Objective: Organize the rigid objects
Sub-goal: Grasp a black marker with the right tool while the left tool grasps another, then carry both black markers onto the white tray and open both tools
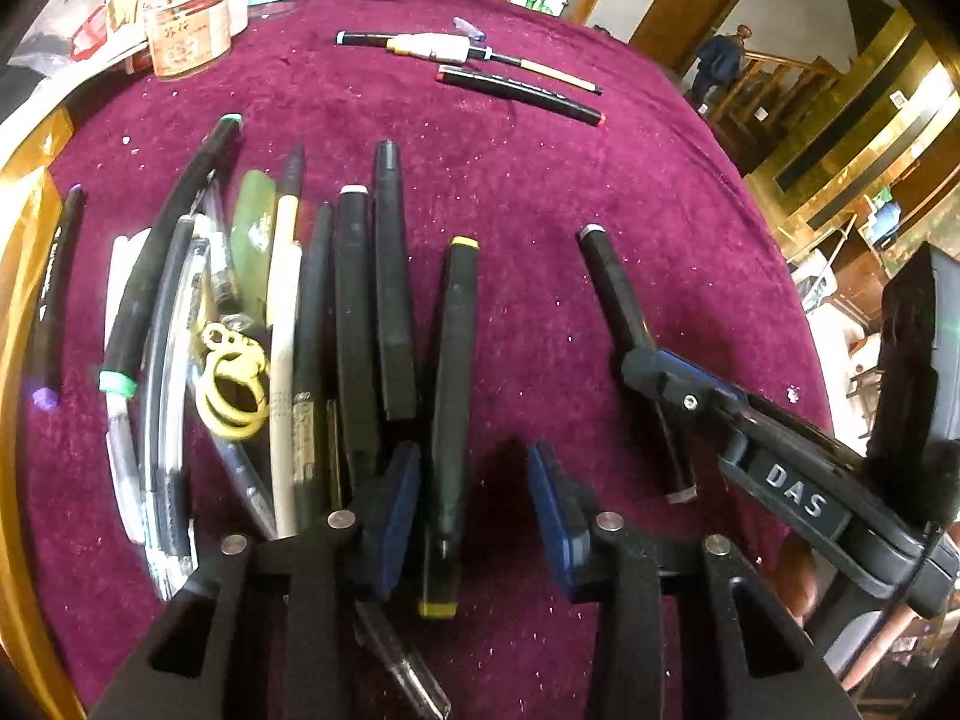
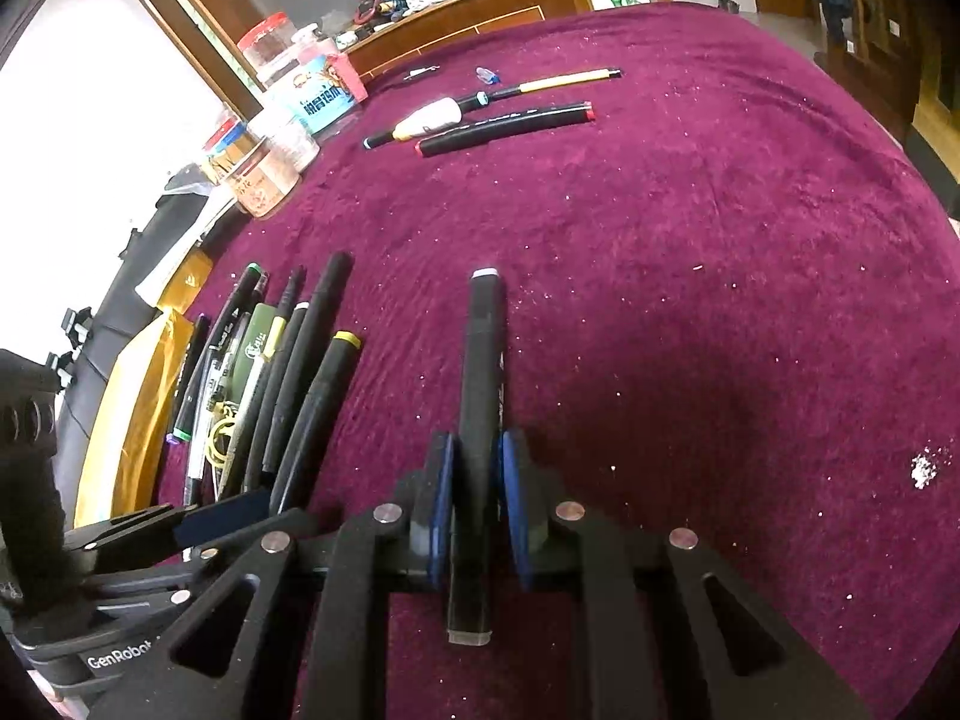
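A wine-red velvet tablecloth (image 1: 540,192) covers the table, and along its left side lies a gathered row of pens and markers (image 1: 252,324), side by side and mostly parallel, with a yellow ring charm (image 1: 231,384) among them. Far off, near the jars (image 1: 186,30), a few more markers (image 2: 504,120) lie loose, well apart from the row.

The right gripper (image 2: 474,510) is clamped narrowly on a black marker with a grey-white cap (image 2: 485,360), gripping it along the lower part of the barrel so that the long capped end sticks out ahead. It points steeply down at the cloth, and the left view shows the marker lying low over the cloth, apart from the row.

The left gripper (image 1: 474,516) tilts steeply down over the right edge of the row. A black marker with yellow ends (image 1: 453,408) lies between its blue pads (image 1: 402,498); the left pad is against it, the right one stands clear, so the jaws are partly closed but not yet squeezing.

These markers should be light, stiff and smooth-barrelled, likely to pivot if pinched near an end; a hold near mid-barrel, across the width, seems safest. The plush cloth should keep them from rolling.
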The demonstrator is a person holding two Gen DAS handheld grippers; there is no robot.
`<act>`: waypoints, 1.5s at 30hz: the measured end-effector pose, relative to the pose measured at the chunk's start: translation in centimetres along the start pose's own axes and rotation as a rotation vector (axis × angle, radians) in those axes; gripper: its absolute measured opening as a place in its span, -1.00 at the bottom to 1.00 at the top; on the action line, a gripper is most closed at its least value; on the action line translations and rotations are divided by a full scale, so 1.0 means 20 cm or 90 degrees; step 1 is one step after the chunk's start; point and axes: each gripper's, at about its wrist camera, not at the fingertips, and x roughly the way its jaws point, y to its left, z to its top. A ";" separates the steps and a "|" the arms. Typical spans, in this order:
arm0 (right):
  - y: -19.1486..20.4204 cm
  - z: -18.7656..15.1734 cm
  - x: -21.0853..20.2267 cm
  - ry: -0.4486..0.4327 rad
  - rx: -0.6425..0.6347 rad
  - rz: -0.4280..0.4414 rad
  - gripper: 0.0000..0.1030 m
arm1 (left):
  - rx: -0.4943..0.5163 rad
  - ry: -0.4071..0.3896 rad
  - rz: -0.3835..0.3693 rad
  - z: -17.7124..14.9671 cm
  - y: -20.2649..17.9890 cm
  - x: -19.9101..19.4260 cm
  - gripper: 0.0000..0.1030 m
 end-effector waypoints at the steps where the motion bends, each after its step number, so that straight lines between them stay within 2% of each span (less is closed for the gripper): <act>1: 0.00 0.00 0.00 0.001 0.002 0.001 -0.69 | 0.006 -0.001 0.018 0.00 -0.01 0.01 -0.47; 2: 0.00 0.00 0.00 0.000 -0.001 -0.001 -0.69 | 0.001 -0.003 0.030 0.00 0.00 0.01 -0.73; 5: 0.01 0.00 0.00 0.001 -0.010 -0.009 -0.69 | -0.034 0.009 -0.009 -0.09 0.08 -0.06 -0.73; 7: 0.02 0.00 0.00 0.003 -0.009 -0.011 -0.69 | -0.028 0.011 -0.037 -0.15 0.10 -0.09 -0.73; 9: 0.02 0.00 0.00 0.001 -0.012 -0.017 -0.69 | -0.033 0.014 -0.042 -0.18 0.10 -0.08 -0.70; 11: 0.03 0.00 0.01 -0.001 -0.018 -0.023 -0.69 | -0.003 0.003 -0.017 -0.14 0.06 -0.07 -0.70; 13: 0.04 -0.01 0.00 -0.003 -0.023 -0.027 -0.69 | 0.001 -0.010 0.004 -0.11 0.03 -0.05 -0.71; 16: 0.05 -0.01 0.00 -0.007 -0.033 -0.035 -0.70 | 0.024 -0.036 0.040 -0.13 -0.02 -0.04 -0.72; 18: 0.07 -0.02 -0.01 -0.011 -0.039 -0.016 -0.70 | 0.003 -0.049 0.029 -0.15 0.00 -0.07 -0.72; 21: 0.13 -0.03 -0.06 -0.047 -0.077 0.006 -0.71 | -0.038 -0.092 -0.040 -0.20 0.07 -0.24 -0.72; 24: 0.22 -0.06 -0.11 -0.077 -0.125 0.048 -0.71 | -0.070 -0.129 -0.068 -0.26 0.18 -0.43 -0.72; 26: 0.26 -0.07 -0.13 -0.090 -0.148 0.067 -0.71 | -0.100 -0.154 -0.073 -0.32 0.26 -0.57 -0.72; 29: 0.35 -0.10 -0.16 -0.071 -0.149 0.114 -0.70 | -0.149 -0.200 -0.062 -0.42 0.45 -0.79 -0.72; 33: 0.67 -0.19 -0.22 -0.043 -0.184 0.212 -0.70 | -0.226 -0.250 -0.047 -0.56 0.75 -1.03 -0.71; 35: 0.90 -0.25 -0.22 -0.020 -0.217 0.270 -0.70 | -0.253 -0.268 -0.017 -0.61 0.90 -1.10 -0.71; 38: 1.21 -0.34 -0.15 0.016 -0.268 0.306 -0.70 | -0.287 -0.283 0.022 -0.69 1.09 -1.16 -0.71; 42: 1.51 -0.45 0.00 0.073 -0.315 0.307 -0.70 | -0.319 -0.263 0.061 -0.72 1.33 -1.13 -0.71; 45: 1.67 -0.52 0.14 0.094 -0.345 0.254 -0.70 | -0.332 -0.232 0.085 -0.72 1.45 -1.06 -0.71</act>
